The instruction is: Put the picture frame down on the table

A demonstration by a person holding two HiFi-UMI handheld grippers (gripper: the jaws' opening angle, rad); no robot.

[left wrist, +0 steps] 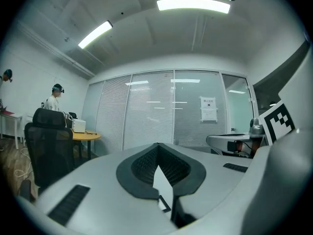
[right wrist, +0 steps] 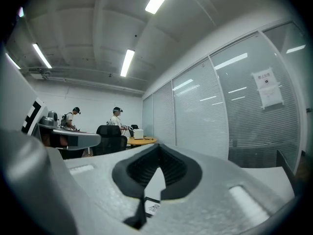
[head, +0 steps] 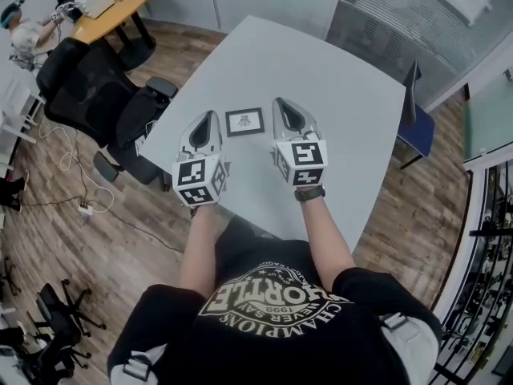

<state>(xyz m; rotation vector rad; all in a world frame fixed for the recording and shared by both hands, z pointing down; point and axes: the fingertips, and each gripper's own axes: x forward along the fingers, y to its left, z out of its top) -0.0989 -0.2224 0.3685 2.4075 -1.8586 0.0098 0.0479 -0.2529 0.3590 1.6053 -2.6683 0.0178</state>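
Judging by how things lie, you are at the close of the task: the picture frame (head: 244, 122) lies flat on the table (head: 345, 95), between your left gripper (head: 210, 117) and right gripper (head: 281, 104), untouched by either. Both have their jaws together on nothing, so no further move seems called for.

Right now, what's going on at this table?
A person stands at the white table with a two-jaw gripper in each hand. The picture frame lies flat on the table, face up, and neither gripper touches it. The left gripper and the right gripper hang above the table on either side of the frame, both with jaws together and nothing in them. The frame looks already set down.
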